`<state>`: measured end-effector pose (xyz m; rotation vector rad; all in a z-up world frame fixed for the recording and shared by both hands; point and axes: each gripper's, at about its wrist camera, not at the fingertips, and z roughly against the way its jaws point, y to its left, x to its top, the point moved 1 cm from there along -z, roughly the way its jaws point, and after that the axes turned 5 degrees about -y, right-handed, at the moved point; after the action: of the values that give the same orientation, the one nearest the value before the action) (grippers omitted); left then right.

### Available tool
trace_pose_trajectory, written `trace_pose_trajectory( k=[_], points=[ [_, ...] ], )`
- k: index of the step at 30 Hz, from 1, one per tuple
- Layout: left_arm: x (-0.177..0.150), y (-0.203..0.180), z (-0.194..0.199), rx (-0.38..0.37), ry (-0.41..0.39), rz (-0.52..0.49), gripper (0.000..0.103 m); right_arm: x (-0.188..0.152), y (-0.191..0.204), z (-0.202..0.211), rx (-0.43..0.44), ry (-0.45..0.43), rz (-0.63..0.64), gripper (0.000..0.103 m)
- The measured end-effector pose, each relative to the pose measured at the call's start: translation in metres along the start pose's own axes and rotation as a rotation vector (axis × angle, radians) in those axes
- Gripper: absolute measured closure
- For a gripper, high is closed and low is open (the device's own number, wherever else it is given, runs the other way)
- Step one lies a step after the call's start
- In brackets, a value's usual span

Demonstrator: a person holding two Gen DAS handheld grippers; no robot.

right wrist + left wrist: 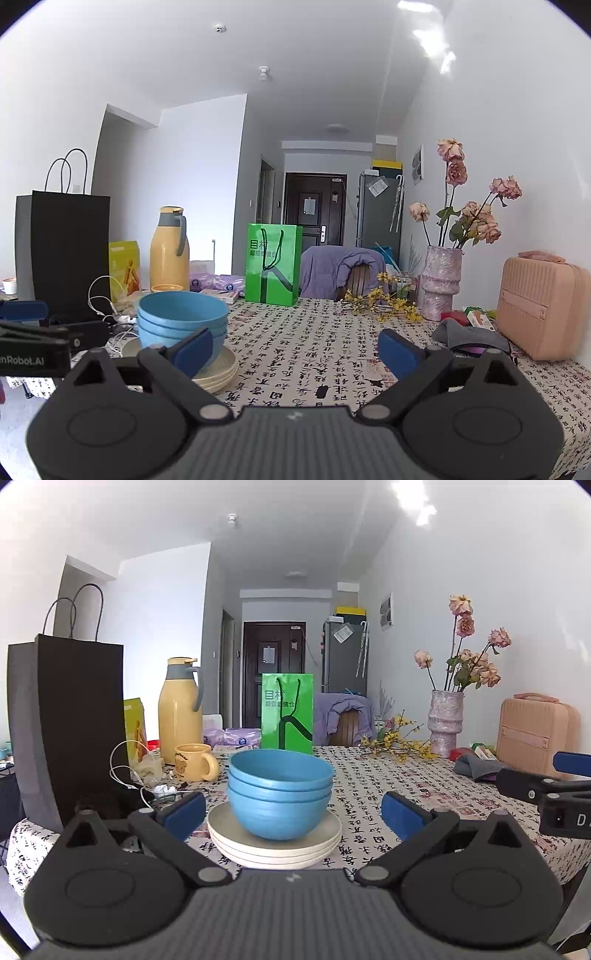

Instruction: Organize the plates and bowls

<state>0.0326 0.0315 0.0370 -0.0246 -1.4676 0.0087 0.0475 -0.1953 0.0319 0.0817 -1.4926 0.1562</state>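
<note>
Bowls [279,792] sit nested on stacked plates [274,843], so the tidy-up looks done. Left tongs [293,812] and right tongs [295,350] both gape empty over the tabletop [314,354].

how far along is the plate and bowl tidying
Looks mostly done: three nested blue bowls sit on a stack of cream round plates on the patterned tablecloth. Nothing in hand; left gripper and right gripper are both open. No loose dishes visible.
</note>
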Motion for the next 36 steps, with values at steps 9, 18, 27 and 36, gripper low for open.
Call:
trace_pose_trajectory(
  k=[9,18,27,36],
  points=[
    [0.004,0.000,0.027,0.012,-0.015,-0.016,0.000,-0.009,0.002,0.030,0.024,0.004,-0.072,0.007],
    [-0.004,0.001,0.048,0.029,0.009,-0.022,0.000,-0.012,-0.002,0.043,0.016,0.046,-0.080,0.007],
    [-0.020,0.007,0.063,0.060,0.019,-0.054,0.000,-0.018,0.000,0.066,0.000,0.063,-0.031,0.007],
    [-0.021,0.005,0.064,0.036,0.019,-0.052,0.000,-0.025,0.001,0.064,-0.004,0.100,-0.051,0.007]
  ],
)
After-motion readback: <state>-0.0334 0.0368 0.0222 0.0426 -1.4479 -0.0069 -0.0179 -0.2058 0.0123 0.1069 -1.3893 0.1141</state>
